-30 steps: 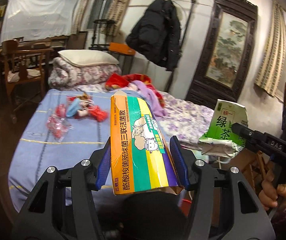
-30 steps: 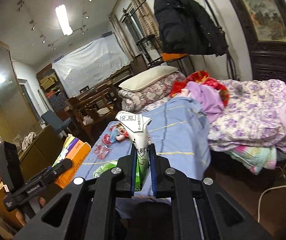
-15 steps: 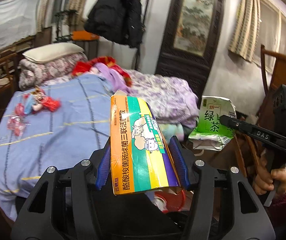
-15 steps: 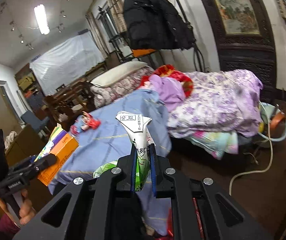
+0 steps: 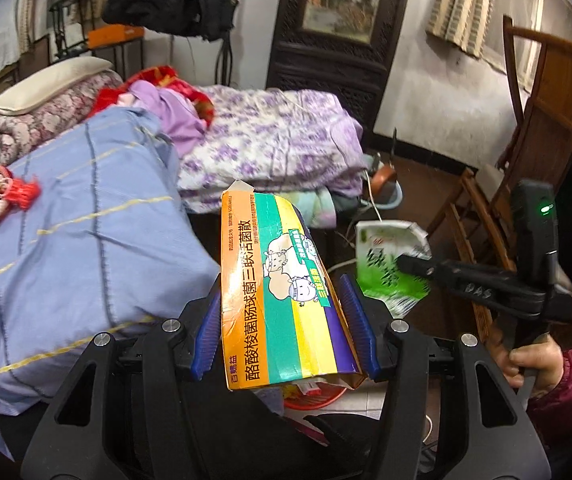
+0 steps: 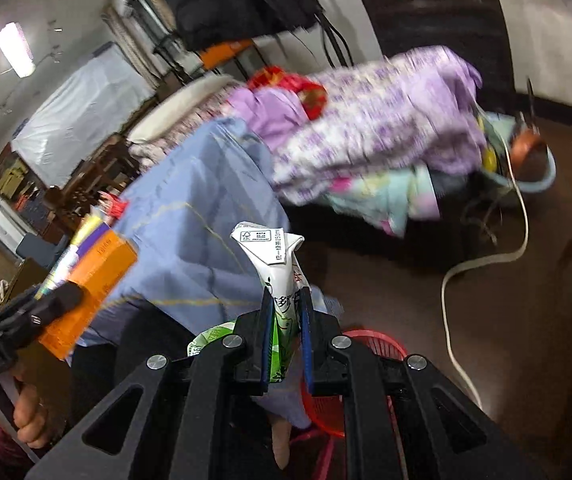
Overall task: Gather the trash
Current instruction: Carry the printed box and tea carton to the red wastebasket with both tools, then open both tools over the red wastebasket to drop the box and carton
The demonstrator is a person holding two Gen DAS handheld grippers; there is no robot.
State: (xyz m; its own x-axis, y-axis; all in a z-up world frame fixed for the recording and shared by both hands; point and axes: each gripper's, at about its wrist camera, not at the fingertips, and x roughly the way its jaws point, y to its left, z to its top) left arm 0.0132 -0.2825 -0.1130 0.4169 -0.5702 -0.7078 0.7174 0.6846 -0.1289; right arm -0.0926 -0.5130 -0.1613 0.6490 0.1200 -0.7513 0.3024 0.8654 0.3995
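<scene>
Between the blue pads of the left gripper (image 5: pixel 284 336) a flattened medicine box (image 5: pixel 282 300) is held upright, striped orange, green, yellow and purple, its torn lower edge hanging below the pads. The fingers are set about the width of the box and are pressed against its two sides. To its right, a crushed green tea carton (image 5: pixel 389 268) is gripped by the right gripper (image 6: pixel 284 340), whose fingers are drawn nearly together on the squashed body of the carton, the white folded top standing above them. Both items are held in the air, just beside the corner of the bed. Below the grippers a red basket (image 6: pixel 377 348) is seen on the floor, partly hidden by the gripper bodies. The bed is covered by a blue blanket (image 5: pixel 78 224), with a purple floral quilt (image 5: pixel 278 144) heaped behind it. Small red toys (image 5: pixel 10 196) lie at the blanket's far left. A white cord (image 6: pixel 485 260) is trailed across the dark floor, and a wooden chair (image 5: pixel 541 120) stands at the right.
</scene>
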